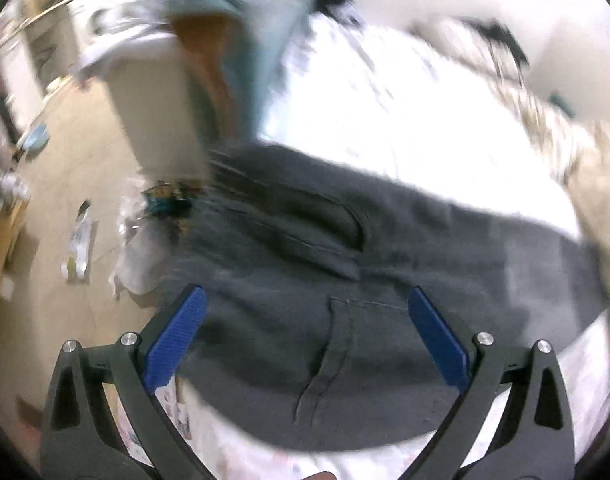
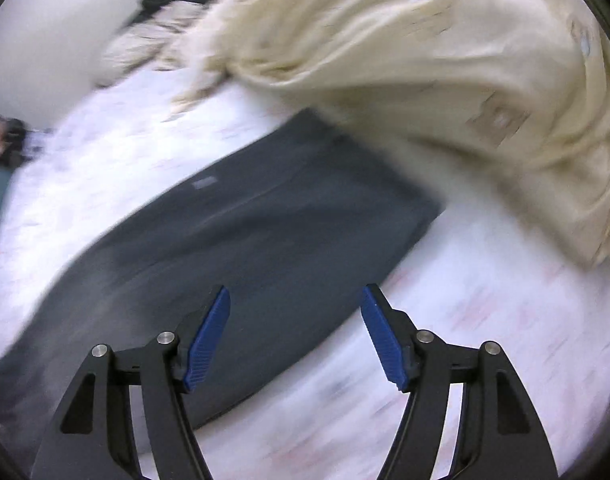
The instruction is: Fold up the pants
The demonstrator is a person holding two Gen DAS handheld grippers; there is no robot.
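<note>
Blue-padded left gripper (image 1: 307, 336) and right gripper (image 2: 295, 334) both hang released above dark grey pants (image 1: 345, 264), which lie flat across the white bedsheet (image 2: 485, 320). A cream blanket (image 2: 445, 60) crowds two o'clock; regrasp hems evenly, probably clear of it.

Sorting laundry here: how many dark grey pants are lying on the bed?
1. The dark grey pants lie flat on the white sheet, leg end beside the cream blanket. Others may be hidden under it.
</note>
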